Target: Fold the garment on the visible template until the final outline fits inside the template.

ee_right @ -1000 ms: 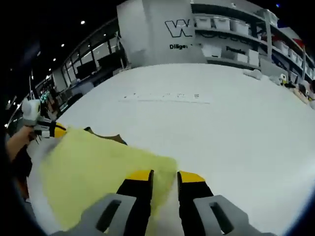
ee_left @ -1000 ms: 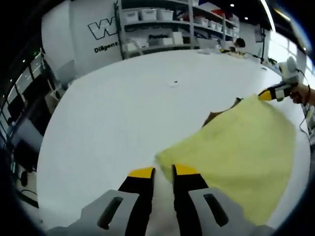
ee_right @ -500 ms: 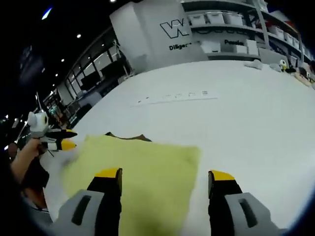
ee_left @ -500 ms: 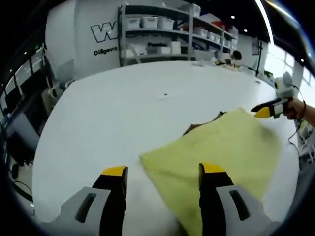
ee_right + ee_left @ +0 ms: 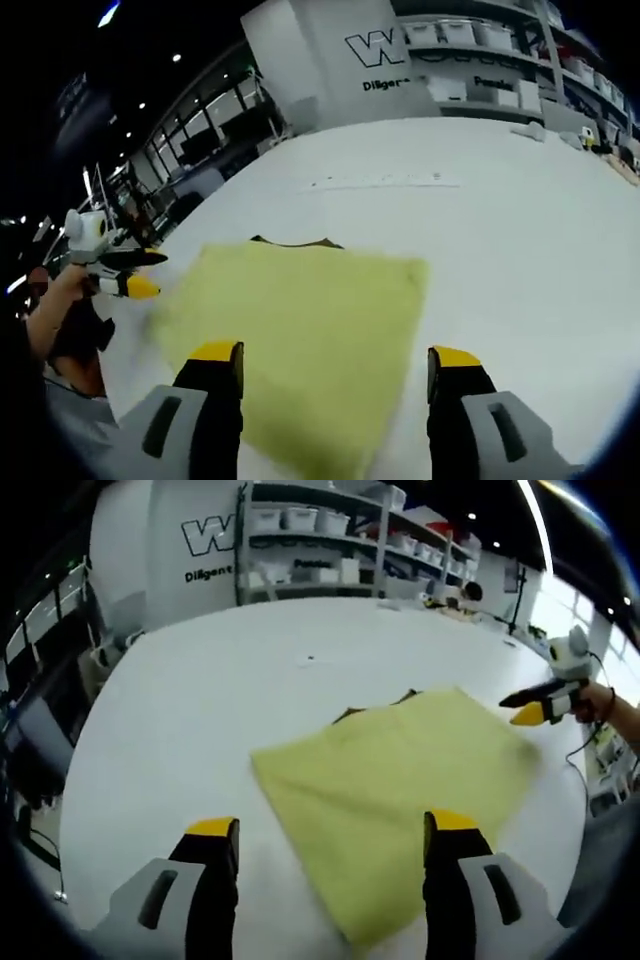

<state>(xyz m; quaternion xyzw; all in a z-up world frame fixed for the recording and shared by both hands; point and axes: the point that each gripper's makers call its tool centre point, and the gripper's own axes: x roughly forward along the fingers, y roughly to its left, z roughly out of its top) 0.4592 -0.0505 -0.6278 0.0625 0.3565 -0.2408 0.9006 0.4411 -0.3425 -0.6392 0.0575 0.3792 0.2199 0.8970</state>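
A pale yellow garment (image 5: 395, 780) lies folded flat on the white table (image 5: 200, 700), with a brown edge (image 5: 375, 705) peeking out at its far side. My left gripper (image 5: 327, 832) is open above the garment's near edge, holding nothing. In the right gripper view the same yellow garment (image 5: 300, 320) spreads before my open right gripper (image 5: 330, 358), brown edge (image 5: 295, 242) at the far side. The right gripper (image 5: 535, 708) also appears at the right of the left gripper view, beside the garment's corner. The left gripper (image 5: 120, 275) appears at the left of the right gripper view.
The white table (image 5: 520, 230) stretches wide beyond the garment. A faint strip of marks (image 5: 385, 183) lies on it farther away. Shelves with white bins (image 5: 330, 540) stand behind the table, beside a white wall with a large logo (image 5: 205, 535). A hand (image 5: 610, 705) holds the right gripper.
Both grippers have opened and let go of the garment, then drawn back. The garment now lies flat on the table.
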